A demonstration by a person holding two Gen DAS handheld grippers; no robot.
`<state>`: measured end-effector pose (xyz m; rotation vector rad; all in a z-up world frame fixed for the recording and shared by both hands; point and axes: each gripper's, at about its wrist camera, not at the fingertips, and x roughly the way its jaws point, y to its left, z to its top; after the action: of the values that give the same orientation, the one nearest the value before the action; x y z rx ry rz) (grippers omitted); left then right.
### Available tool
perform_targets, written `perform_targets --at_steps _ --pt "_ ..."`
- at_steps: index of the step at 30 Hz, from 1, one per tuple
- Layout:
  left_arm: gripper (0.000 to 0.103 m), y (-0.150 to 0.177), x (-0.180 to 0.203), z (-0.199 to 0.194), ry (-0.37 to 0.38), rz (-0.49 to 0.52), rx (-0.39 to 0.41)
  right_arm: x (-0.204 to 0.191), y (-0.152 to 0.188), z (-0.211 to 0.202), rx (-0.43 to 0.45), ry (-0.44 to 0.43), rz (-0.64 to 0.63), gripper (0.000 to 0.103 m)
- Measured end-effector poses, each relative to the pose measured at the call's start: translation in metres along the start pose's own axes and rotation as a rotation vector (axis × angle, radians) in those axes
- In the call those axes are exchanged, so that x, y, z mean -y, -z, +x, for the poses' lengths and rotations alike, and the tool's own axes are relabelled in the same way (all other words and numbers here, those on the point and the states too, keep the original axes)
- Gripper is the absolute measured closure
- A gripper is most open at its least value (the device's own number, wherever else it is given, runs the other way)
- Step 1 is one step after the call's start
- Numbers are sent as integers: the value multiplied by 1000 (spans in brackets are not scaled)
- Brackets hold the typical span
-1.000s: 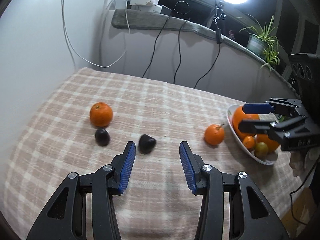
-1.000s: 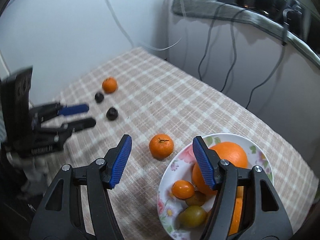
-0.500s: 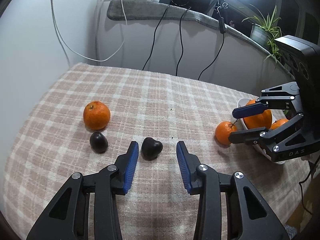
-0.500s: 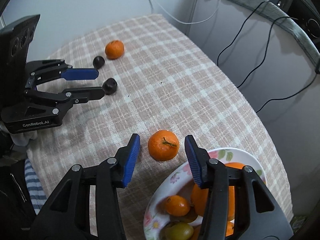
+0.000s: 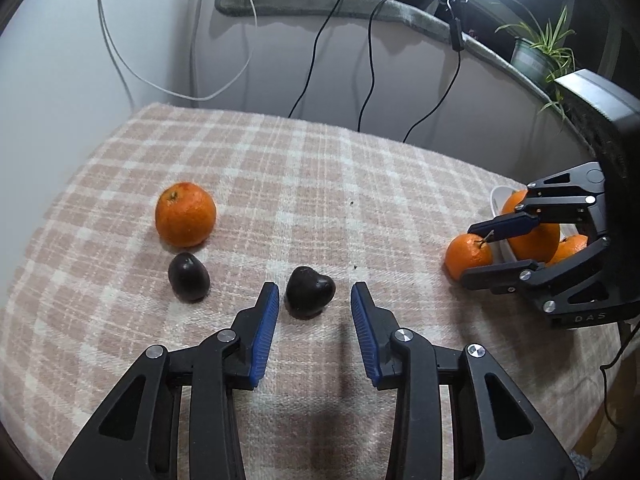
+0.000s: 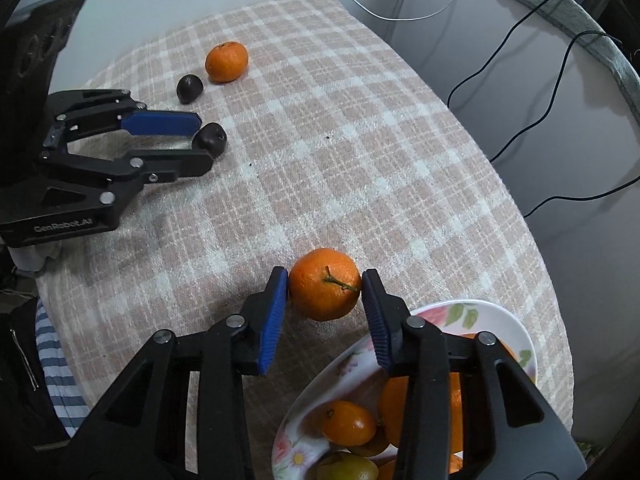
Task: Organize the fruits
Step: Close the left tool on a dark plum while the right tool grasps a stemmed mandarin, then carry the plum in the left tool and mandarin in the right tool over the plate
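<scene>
R claw [image 6: 324,292] had the stemmed mandarin [image 6: 325,289] sitting right betw its blue pads, both pads at or just off the skin, fruit on the cloth of the surface [image 6: 360,160] just beside the near rim of the flowered plate [image 6: 516,320]. Whether it was truly clamped I couldn't tell; it looked like contact w/o lift. Stem pointed up & toward the plate side. The plate lay behind & to the R of the claw, so the coming move probably turns on a short carry back over that rim.

L claw [image 5: 315,300] was open, jaws either side of the heart-shaped dark fruit [image 5: 310,291] w/ gaps showing on both sides, fruit just ahead of the tips. A 2nd dark fruit [image 5: 189,276] and a loose orange [image 5: 185,214] lay further toward the L edge, touching or nearly so. L claw was clearly the nearer one for all 3.

Vs 0.5 s ago: R jaws had narrowed from a loose straddle to pad contact on the mandarin; L claw had crept fwd so the dark fruit sat betw its tips. Vs 1 s ago, both claws had been well short of their fruits.
</scene>
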<state>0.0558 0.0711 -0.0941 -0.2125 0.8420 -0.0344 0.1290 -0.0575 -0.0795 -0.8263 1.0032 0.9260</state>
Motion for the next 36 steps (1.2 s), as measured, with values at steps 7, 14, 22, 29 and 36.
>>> perform_targets --at_steps 7,14,22,29,36 --pt "80 -1 5 4 -18 26 -8 0 1 -1 14 -2 8 64" --pt "81 -2 11 -3 -24 46 20 6 3 -14 61 -11 47 64" --pt "81 -8 19 -21 37 36 67 15 9 -40 138 -6 102 64" --pt "81 -14 39 -31 107 43 94 32 26 -66 202 17 165 65" --pt "81 -23 68 -32 166 81 120 56 53 -92 253 50 251 65"
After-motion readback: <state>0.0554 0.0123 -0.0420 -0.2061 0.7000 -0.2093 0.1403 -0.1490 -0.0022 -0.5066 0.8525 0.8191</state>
